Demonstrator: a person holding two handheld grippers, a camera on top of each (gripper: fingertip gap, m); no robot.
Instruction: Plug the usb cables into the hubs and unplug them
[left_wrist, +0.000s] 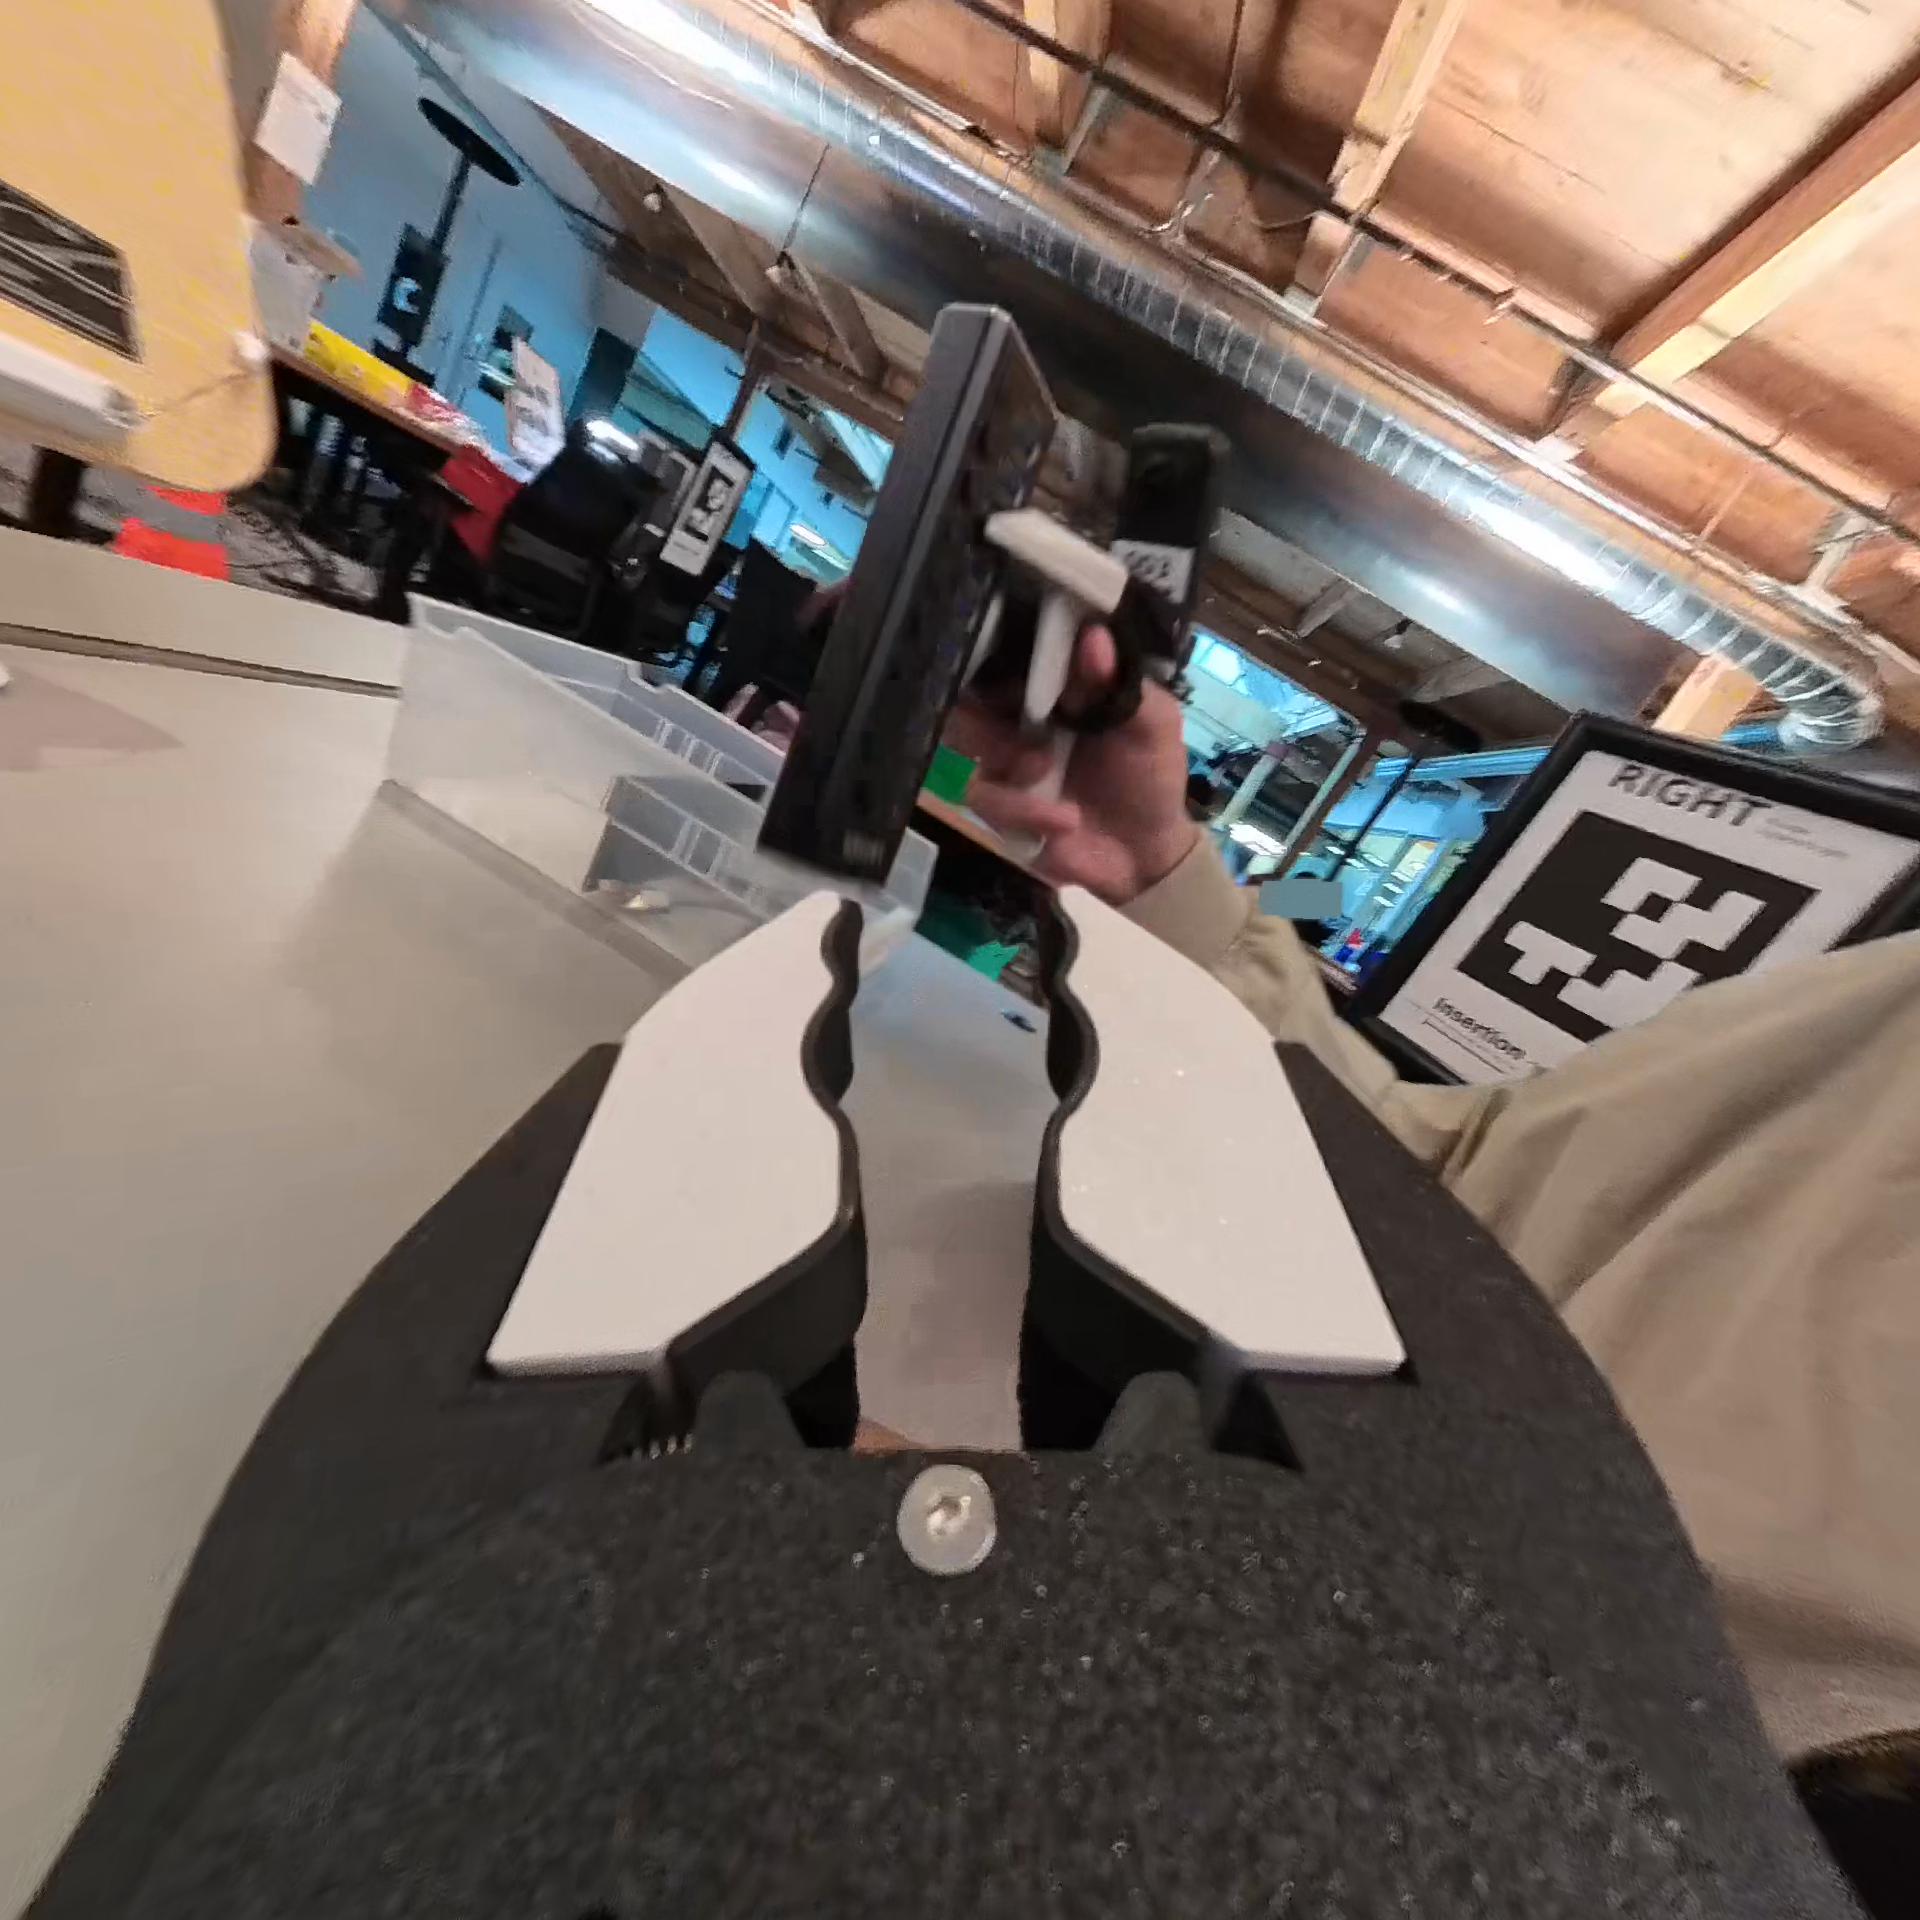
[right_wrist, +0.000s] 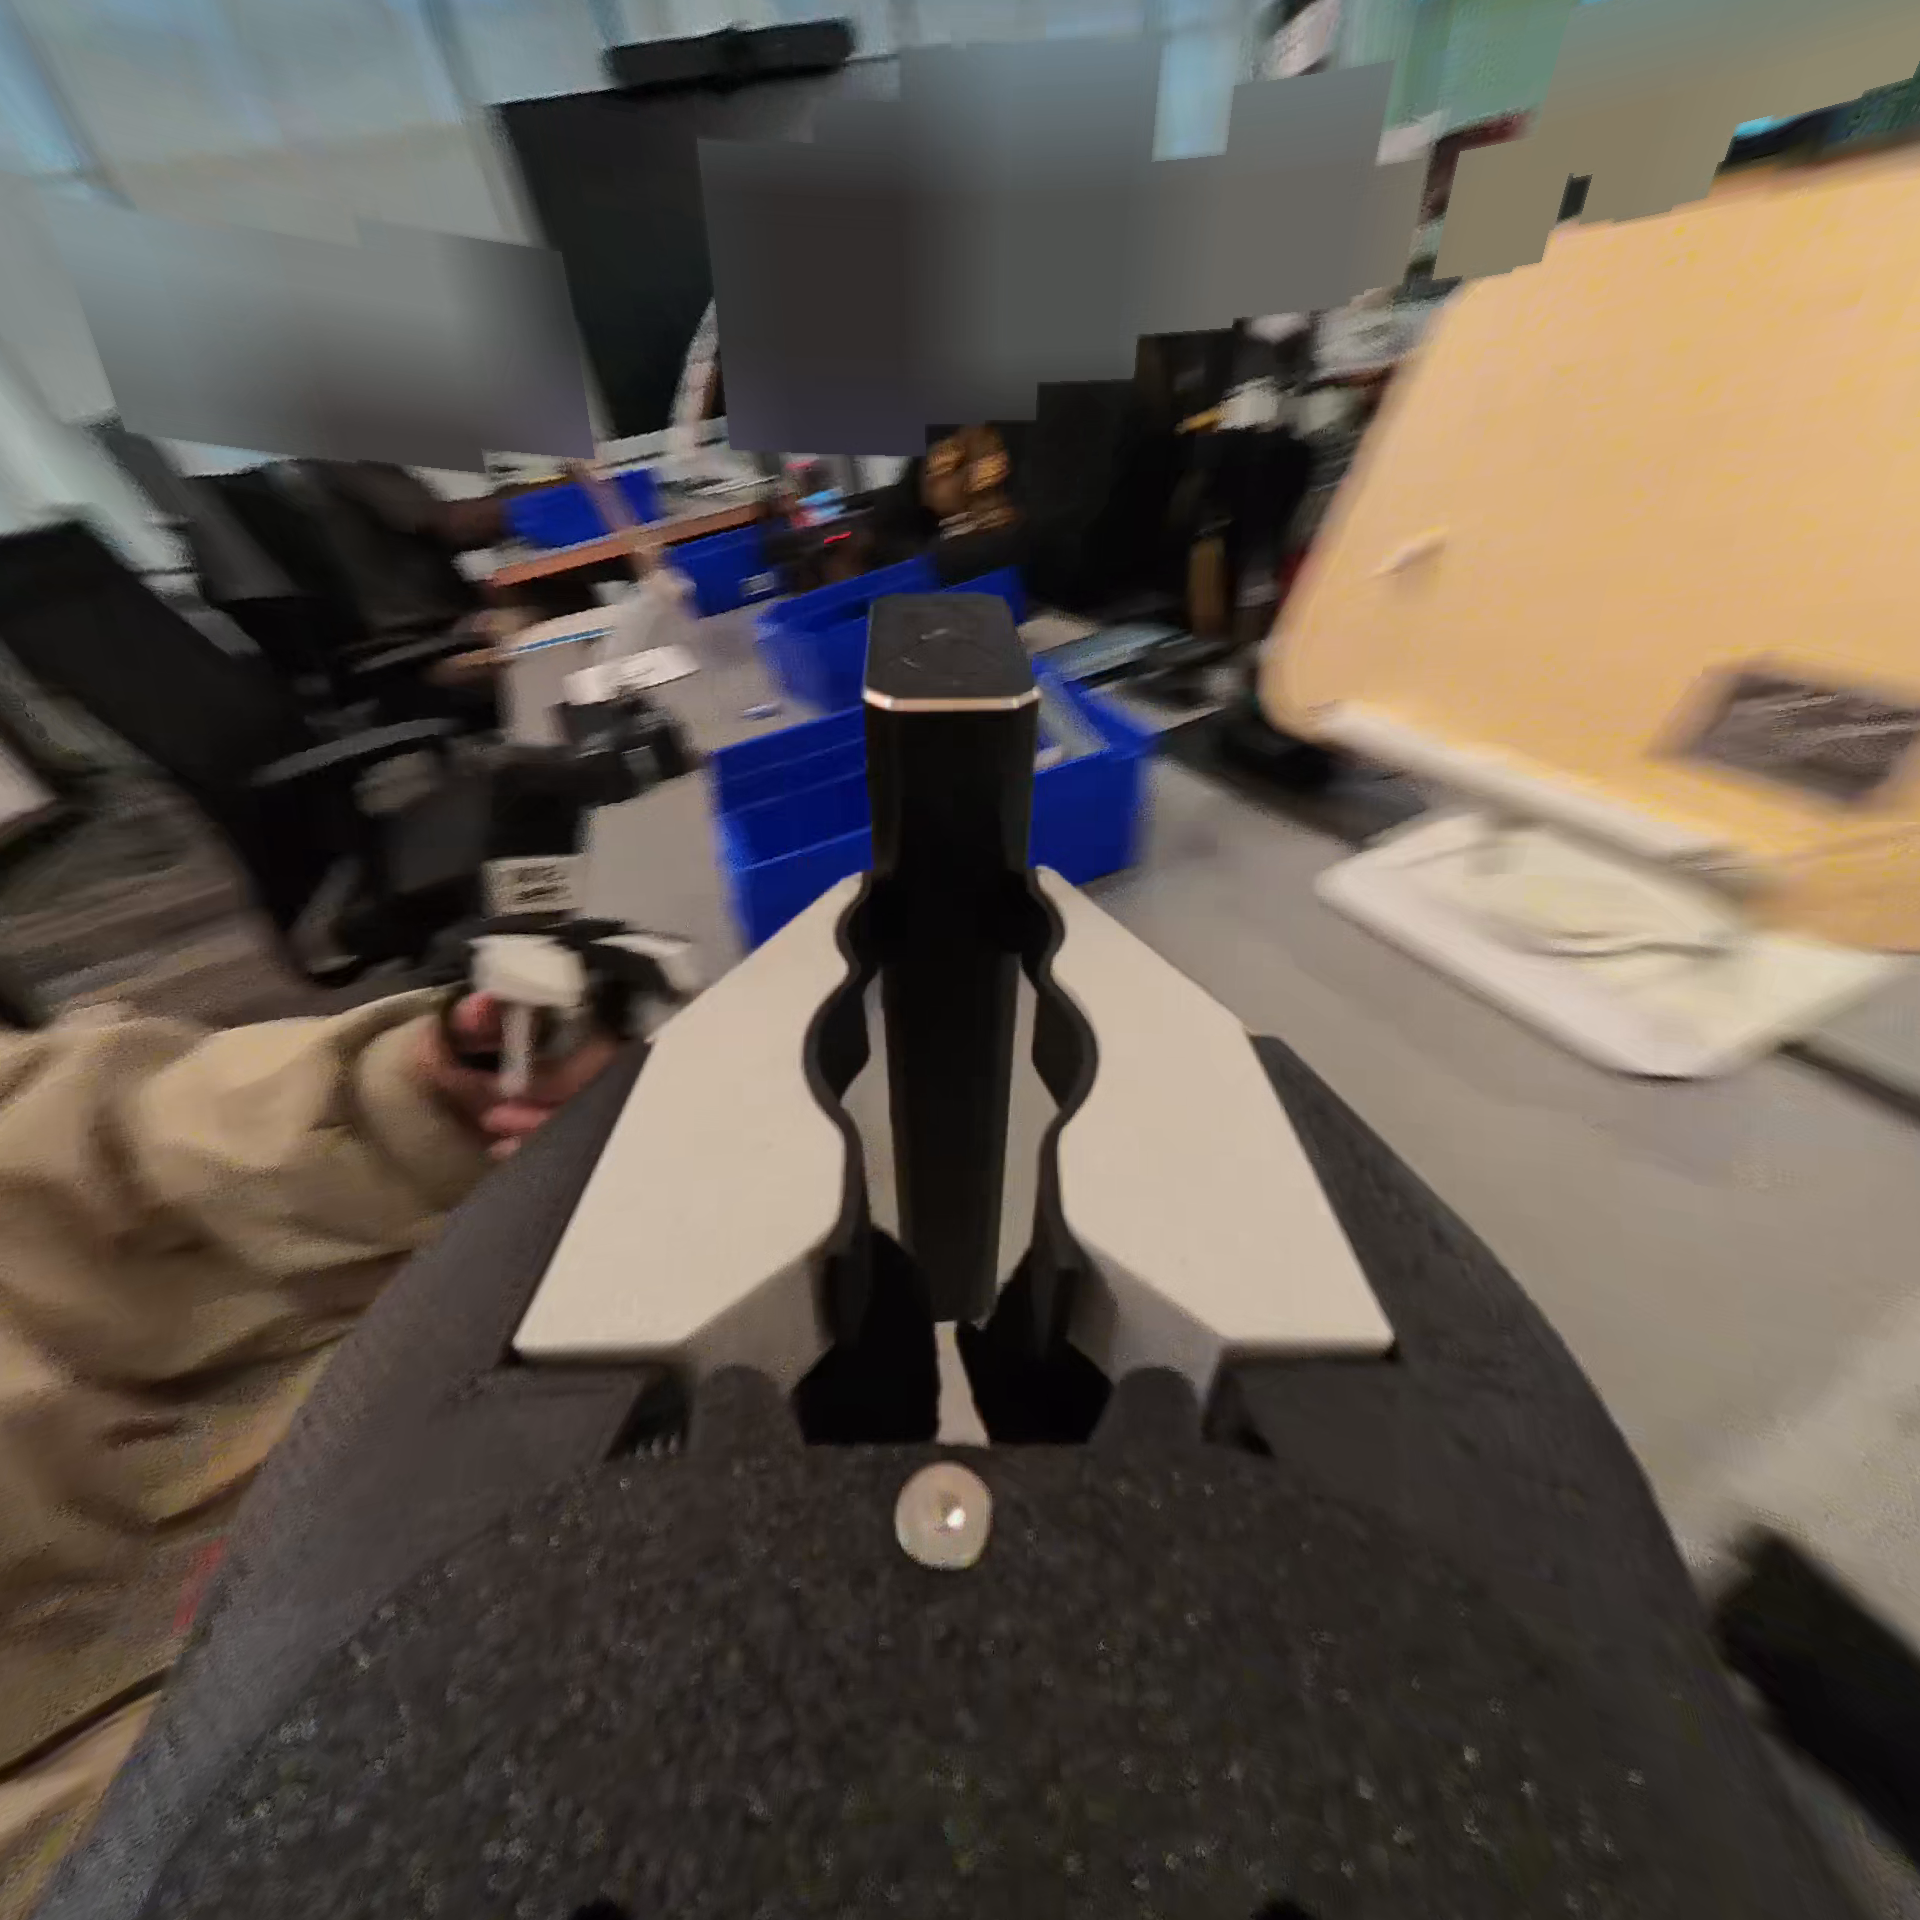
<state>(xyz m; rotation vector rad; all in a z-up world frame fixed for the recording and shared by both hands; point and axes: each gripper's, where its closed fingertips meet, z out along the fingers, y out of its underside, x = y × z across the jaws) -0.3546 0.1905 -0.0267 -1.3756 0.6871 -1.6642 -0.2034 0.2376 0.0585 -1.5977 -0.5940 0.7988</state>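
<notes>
Bright indoor light; fisheye edges; right view heavily motion-blurred, mosaic patches.

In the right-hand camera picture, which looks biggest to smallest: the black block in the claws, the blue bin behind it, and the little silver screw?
As they look in that picture:
1. Black block, though it sits nearest the camera, so it may really be smaller than the bin.
2. Blue bin, partly hidden behind the block.
3. Silver screw, clearly smallest.

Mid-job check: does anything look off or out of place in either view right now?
Yes. The right hand-held gripper is shut on a black hub, raised off the table. No USB cable shows in either view. The left hand-held gripper is open and empty. Both views are tilted, and the right one is blurred.
</notes>
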